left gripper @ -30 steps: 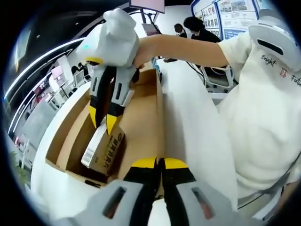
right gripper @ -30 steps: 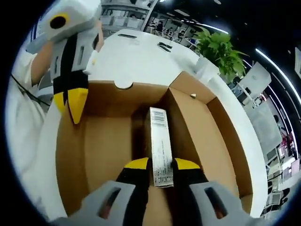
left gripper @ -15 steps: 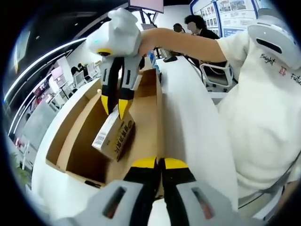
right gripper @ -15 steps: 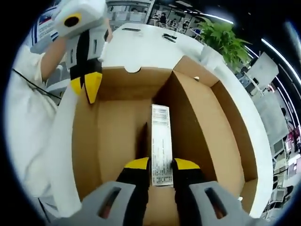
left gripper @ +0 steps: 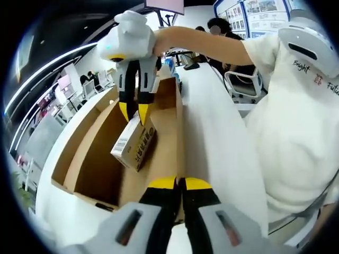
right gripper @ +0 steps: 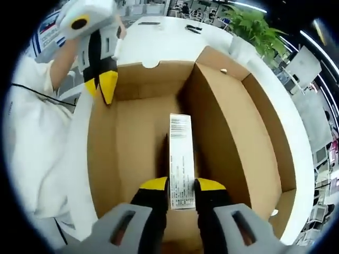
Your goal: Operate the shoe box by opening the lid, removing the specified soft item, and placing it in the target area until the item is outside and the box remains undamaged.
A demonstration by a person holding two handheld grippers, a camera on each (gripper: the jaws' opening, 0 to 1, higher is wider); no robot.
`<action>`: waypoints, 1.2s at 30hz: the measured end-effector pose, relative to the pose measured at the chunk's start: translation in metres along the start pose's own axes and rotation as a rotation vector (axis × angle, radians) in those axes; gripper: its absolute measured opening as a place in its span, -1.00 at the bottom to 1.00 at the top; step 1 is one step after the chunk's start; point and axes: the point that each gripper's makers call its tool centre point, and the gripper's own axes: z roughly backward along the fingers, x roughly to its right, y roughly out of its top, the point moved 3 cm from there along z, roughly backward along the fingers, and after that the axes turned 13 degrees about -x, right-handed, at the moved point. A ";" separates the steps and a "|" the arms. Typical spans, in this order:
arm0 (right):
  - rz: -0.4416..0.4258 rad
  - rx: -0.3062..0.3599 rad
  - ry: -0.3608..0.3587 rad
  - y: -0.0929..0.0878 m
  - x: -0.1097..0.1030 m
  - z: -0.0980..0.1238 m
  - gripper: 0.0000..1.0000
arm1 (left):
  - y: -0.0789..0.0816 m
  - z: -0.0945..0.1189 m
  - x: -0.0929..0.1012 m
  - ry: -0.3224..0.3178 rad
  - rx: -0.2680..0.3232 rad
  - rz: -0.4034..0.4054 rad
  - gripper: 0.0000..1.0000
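An open brown cardboard shoe box (left gripper: 90,148) lies on a white table, its inside walls (right gripper: 233,132) bare. My right gripper (left gripper: 134,115) hangs over the box, shut on one end of a small brown carton with a white barcode label (left gripper: 135,145), which tilts down clear of the box floor. In the right gripper view the carton (right gripper: 180,153) sticks out from between that gripper's jaws (right gripper: 180,185). My left gripper (left gripper: 180,185) is shut at the top edge of the box's side wall, and it also appears as the left gripper (right gripper: 104,90) at that wall.
A person in a white shirt (left gripper: 296,132) stands close by the table's edge (left gripper: 212,132). A green plant (right gripper: 254,26) stands past the box's far corner. An office chair (left gripper: 243,84) and other people are farther back.
The right gripper has lifted the carton off the box floor and up along the box. The left gripper has stayed at the box wall.
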 end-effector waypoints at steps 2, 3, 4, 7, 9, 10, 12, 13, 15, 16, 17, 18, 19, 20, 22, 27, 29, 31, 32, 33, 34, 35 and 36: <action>0.048 -0.007 0.022 -0.001 -0.004 -0.001 -0.56 | 0.000 0.000 0.000 0.000 0.002 -0.004 -0.95; 0.046 0.006 0.006 0.001 -0.003 0.000 -0.50 | 0.000 0.000 0.000 -0.001 0.005 0.000 -0.95; 0.043 0.018 -0.001 0.003 -0.002 0.002 -0.41 | 0.000 0.000 0.000 -0.001 0.008 -0.001 -0.95; -0.006 0.044 0.017 0.010 0.003 0.007 -0.33 | 0.000 0.000 0.000 -0.004 0.006 -0.001 -0.95; -0.020 0.049 0.032 0.014 0.005 0.008 -0.33 | 0.000 0.000 0.000 -0.004 0.005 -0.002 -0.95; -0.023 0.048 0.049 0.017 0.005 0.008 -0.31 | 0.000 0.000 0.000 -0.003 0.006 -0.002 -0.95; -0.031 0.057 0.064 0.021 0.006 0.008 -0.35 | 0.000 0.000 0.000 -0.001 0.008 -0.003 -0.95; -0.049 0.012 0.109 0.021 0.003 0.005 -0.42 | 0.000 0.000 0.000 0.000 0.010 -0.003 -0.95; -0.017 -0.038 0.104 0.022 0.005 -0.001 -0.40 | 0.000 0.000 0.000 -0.001 0.010 -0.002 -0.95; -0.011 -0.063 0.100 0.021 0.004 -0.004 -0.38 | 0.000 0.000 0.000 -0.002 0.010 -0.001 -0.95; -0.007 -0.080 0.101 0.022 0.003 -0.008 -0.38 | 0.000 0.000 0.000 -0.002 0.010 -0.001 -0.95; 0.001 -0.086 0.109 0.024 0.003 -0.013 -0.35 | 0.001 0.000 0.000 -0.001 0.010 -0.005 -0.95; 0.008 -0.087 0.109 0.026 0.003 -0.016 -0.30 | 0.001 0.000 0.000 0.000 0.011 -0.007 -0.95; 0.001 -0.099 0.118 0.026 0.004 -0.019 -0.29 | 0.000 0.000 0.000 0.000 0.011 -0.005 -0.95; -0.035 -0.136 0.136 0.029 0.015 -0.029 -0.27 | 0.001 0.000 0.000 0.000 0.012 -0.008 -0.95; -0.004 -0.193 0.138 0.027 0.005 -0.041 -0.26 | 0.001 0.000 0.000 -0.003 0.013 -0.003 -0.95; 0.001 -0.211 0.128 0.027 0.012 -0.043 -0.28 | 0.001 0.000 0.000 -0.004 0.013 -0.002 -0.95; -0.002 -0.206 0.134 0.030 0.012 -0.044 -0.28 | 0.001 0.000 0.000 -0.003 0.013 -0.005 -0.95; -0.005 -0.207 0.135 0.031 0.012 -0.044 -0.28 | 0.001 0.000 0.000 -0.003 0.013 -0.005 -0.95; -0.001 -0.210 0.134 0.031 0.012 -0.044 -0.28 | 0.001 0.001 0.000 -0.003 0.013 -0.004 -0.95; 0.010 -0.205 0.126 0.032 0.017 -0.043 -0.29 | 0.001 0.001 -0.001 -0.003 0.014 -0.004 -0.95; 0.006 -0.204 0.124 0.033 0.020 -0.042 -0.32 | 0.000 0.001 -0.001 -0.002 0.014 -0.004 -0.95; 0.001 -0.208 0.121 0.033 0.018 -0.041 -0.36 | 0.000 0.001 -0.001 -0.001 0.015 -0.004 -0.95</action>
